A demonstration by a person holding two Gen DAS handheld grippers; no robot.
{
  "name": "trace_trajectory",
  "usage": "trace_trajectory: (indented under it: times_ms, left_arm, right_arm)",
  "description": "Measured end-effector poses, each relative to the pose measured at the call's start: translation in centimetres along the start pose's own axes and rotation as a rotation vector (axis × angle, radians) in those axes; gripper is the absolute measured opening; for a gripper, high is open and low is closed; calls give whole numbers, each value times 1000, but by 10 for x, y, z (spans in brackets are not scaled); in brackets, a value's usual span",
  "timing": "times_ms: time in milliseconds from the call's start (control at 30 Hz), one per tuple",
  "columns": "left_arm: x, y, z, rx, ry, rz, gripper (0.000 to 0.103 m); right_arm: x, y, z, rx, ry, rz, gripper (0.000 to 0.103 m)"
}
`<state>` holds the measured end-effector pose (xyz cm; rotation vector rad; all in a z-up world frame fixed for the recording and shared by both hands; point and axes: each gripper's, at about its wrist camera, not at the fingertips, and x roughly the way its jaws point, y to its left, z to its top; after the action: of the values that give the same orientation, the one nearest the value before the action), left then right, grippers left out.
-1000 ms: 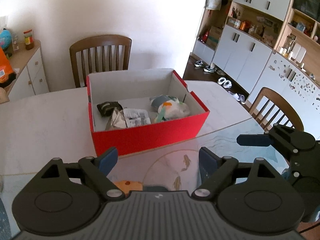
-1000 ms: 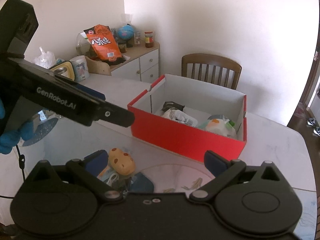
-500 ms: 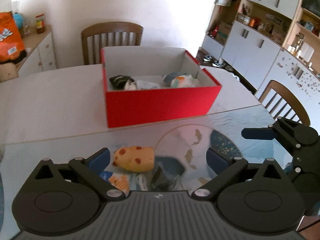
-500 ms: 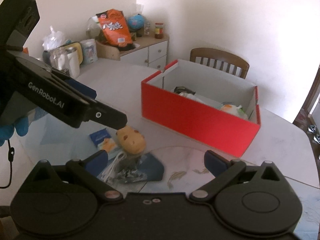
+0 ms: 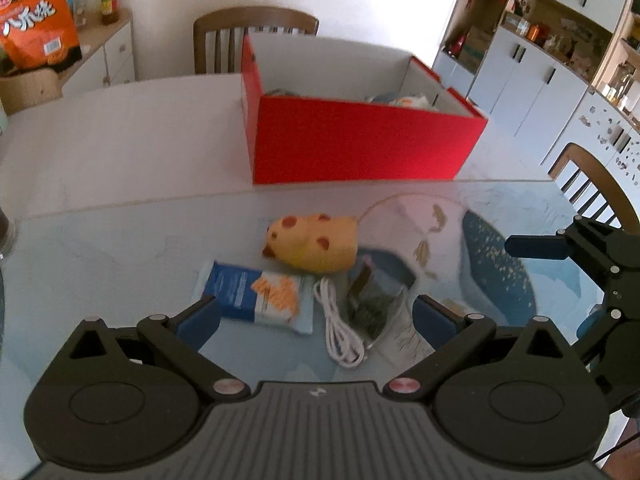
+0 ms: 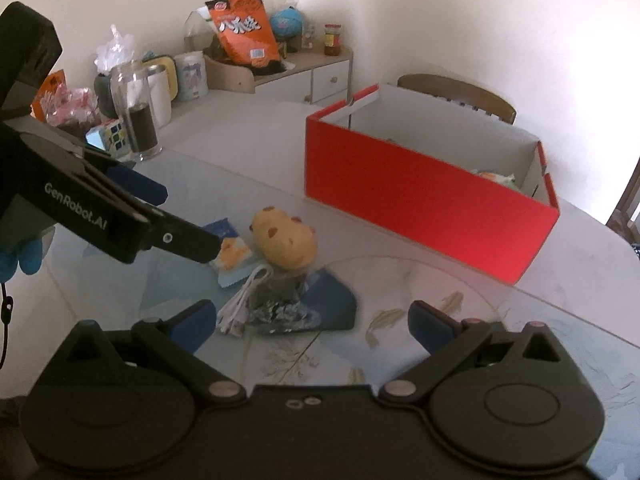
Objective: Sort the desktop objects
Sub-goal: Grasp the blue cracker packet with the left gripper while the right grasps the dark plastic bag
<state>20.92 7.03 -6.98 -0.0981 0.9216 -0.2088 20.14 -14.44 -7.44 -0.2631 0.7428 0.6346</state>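
Observation:
A small pile lies on the glass table top in front of the red box: a yellow spotted plush toy, a blue snack packet, a coiled white cable and a dark crinkly packet. The box holds several items, mostly hidden by its wall. My left gripper hangs open just short of the packet and cable. My right gripper is open too, with the cable and dark packet just ahead of it.
A wooden chair stands behind the box and another at the right. A sideboard carries an orange snack bag and jars. A glass jar and a puzzle cube stand at the table's left.
Both grippers have sunk toward the table, bringing the pile into full view and the box's inside mostly out of sight. The left jaws have widened.

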Motion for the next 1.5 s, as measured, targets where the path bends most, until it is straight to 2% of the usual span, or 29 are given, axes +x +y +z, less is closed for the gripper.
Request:
trace_trajectory:
  times_ms: [333, 500, 767, 1033, 1133, 1300, 1500]
  left_arm:
    - [22, 13, -12, -1, 27, 24, 103]
    - [36, 23, -12, 2, 27, 43, 103]
    - [60, 35, -12, 29, 43, 56, 103]
    - [69, 34, -12, 80, 30, 66, 102]
    - [70, 34, -12, 102, 24, 70, 102]
    - [61, 34, -7, 182, -23, 63, 102]
    - [71, 35, -4, 299, 8, 12, 103]
  right_arm:
    - [22, 14, -15, -9, 26, 30, 103]
    - [36, 18, -14, -1, 2, 20, 103]
    - [59, 17, -11, 6, -5, 10, 96]
    - [72, 11, -10, 28, -2, 8, 95]
    - [78, 11, -8, 28, 7, 16, 85]
    - [85, 7, -8, 35, 21, 12, 81]
    - [88, -2, -8, 60, 35, 7, 76]
